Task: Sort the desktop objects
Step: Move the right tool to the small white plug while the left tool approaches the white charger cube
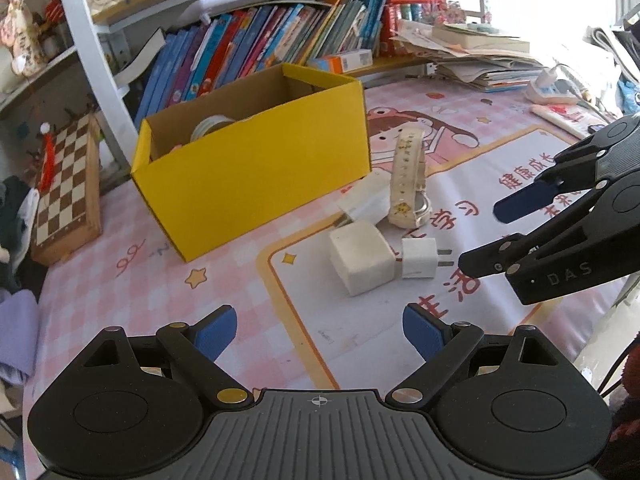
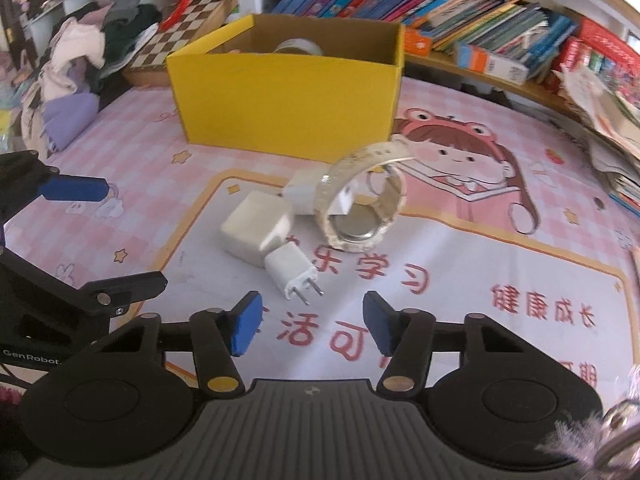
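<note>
Your right gripper (image 2: 312, 326) hangs with jaws wide and empty just below the small plug (image 2: 289, 269) at centre frame; your left gripper (image 1: 320, 330) is wide and empty too. Drop over the plug's white body across its narrow sides. Its prongs point lower right, toward you, its long axis running diagonally from the yellow box (image 2: 288, 92).

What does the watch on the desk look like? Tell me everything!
The watch is cream-coloured with a soft, rubbery-looking strap closed into a loop, dotted with tiny marks. It rests on the pink desk mat face down, its round silvery metal back showing inside the loop. It sits just in front of the yellow box, beside a white charger. Neither hand-held gripper touches it.
</note>
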A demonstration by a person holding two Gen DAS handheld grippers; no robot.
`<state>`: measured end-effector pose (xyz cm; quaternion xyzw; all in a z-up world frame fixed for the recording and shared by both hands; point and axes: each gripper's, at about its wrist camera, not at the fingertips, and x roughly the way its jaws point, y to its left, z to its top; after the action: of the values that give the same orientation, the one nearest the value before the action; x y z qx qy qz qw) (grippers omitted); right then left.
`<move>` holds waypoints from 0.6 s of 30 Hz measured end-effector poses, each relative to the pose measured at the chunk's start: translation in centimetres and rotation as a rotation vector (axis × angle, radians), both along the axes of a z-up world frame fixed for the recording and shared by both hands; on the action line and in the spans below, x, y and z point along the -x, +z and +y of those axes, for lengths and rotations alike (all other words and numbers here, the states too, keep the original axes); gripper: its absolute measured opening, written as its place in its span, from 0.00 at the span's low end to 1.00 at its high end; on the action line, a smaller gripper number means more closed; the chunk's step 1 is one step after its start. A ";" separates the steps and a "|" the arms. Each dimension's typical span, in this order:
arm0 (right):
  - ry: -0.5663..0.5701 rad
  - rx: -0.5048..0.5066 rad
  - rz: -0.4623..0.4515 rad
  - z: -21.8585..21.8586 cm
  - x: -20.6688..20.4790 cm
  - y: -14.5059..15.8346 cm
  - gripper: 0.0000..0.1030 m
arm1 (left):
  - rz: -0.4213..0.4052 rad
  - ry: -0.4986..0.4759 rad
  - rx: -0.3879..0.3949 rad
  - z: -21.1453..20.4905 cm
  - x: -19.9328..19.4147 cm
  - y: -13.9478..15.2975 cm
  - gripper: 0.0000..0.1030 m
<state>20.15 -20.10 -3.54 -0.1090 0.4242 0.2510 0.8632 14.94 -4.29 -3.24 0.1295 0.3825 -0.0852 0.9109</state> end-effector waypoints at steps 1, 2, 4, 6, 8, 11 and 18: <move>0.010 0.001 0.006 0.2 -0.3 -0.1 0.49 | 0.006 0.004 0.001 0.1 -0.1 -0.1 0.89; 0.020 0.002 0.013 0.5 -0.5 -0.3 0.48 | 0.012 0.007 0.001 0.2 -0.2 -0.2 0.89; 0.039 0.007 0.028 1.0 -1.1 -0.5 0.46 | 0.022 0.009 0.003 0.3 -0.3 -0.3 0.89; 0.057 0.015 0.041 1.5 -1.6 -0.8 0.45 | 0.029 0.009 0.007 0.4 -0.5 -0.3 0.89; 0.072 0.019 0.050 1.9 -2.1 -1.1 0.44 | 0.034 0.011 0.009 0.4 -0.6 -0.4 0.89; 0.093 0.026 0.060 2.5 -2.7 -1.4 0.43 | 0.043 0.020 0.012 0.6 -0.7 -0.5 0.89; 0.104 0.046 0.098 3.1 -4.3 -2.3 0.39 | 0.054 0.057 0.016 1.1 -1.1 -0.6 0.89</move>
<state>24.40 -16.99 -5.81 -0.1384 0.4655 0.2905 0.8245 16.01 -3.20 -3.79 0.1090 0.4098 -0.0655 0.9033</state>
